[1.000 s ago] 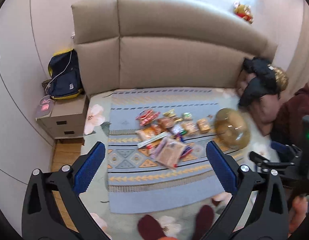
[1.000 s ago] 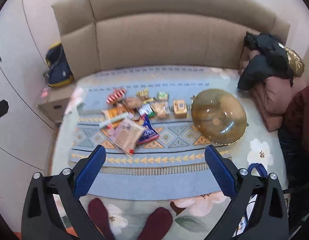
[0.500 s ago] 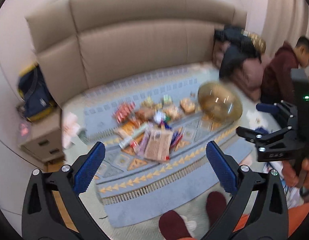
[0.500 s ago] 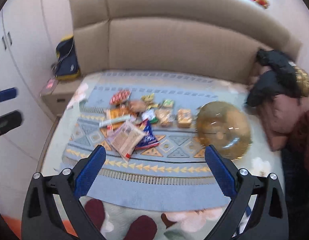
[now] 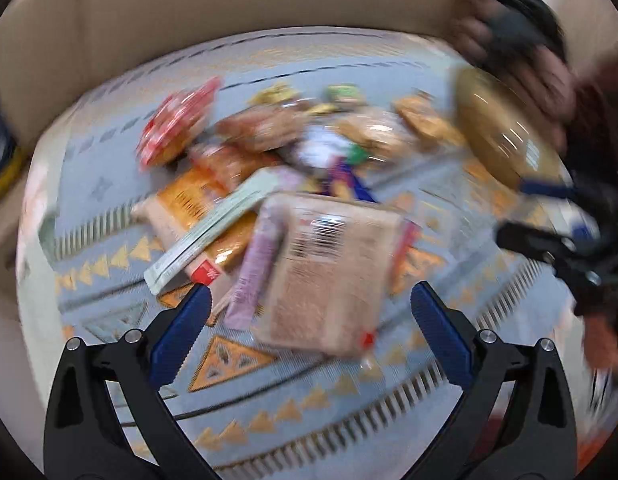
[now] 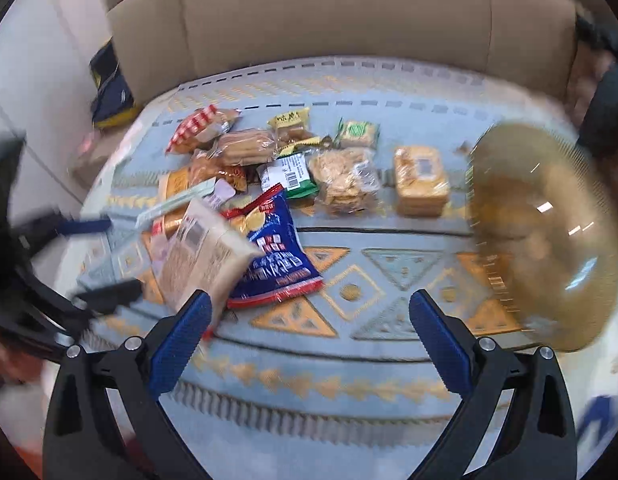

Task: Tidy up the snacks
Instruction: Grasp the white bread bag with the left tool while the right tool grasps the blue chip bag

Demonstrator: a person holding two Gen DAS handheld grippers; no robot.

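Far left of the blue patterned rug (image 6: 389, 364), a red striped packet (image 6: 199, 128) at the back of the snack heap, well apart from either tool. Next, a long pale-green stick pack (image 5: 213, 226) lying diagonally across orange packets. Then the big tan barcode bag (image 5: 329, 264), dead ahead of the left gripper (image 5: 307, 328), whose blue pads stand wide apart with nothing between them; bag's long axis running roughly away from the tool, near end just past the fingertips, so probably the left side's nearest pick. Blur too heavy to read whether any pad touches it. Beside that, the blue chip bag (image 6: 275, 256), partly under the tan one. Right gripper (image 6: 309, 328) likewise spread and empty, aimed at bare rug. Further right, a cracker pack (image 6: 345, 180) and an orange box (image 6: 421, 180), set apart with room around them. Far right, the amber glass bowl (image 6: 545, 240), seemingly empty, likely destination, nearer the right tool.
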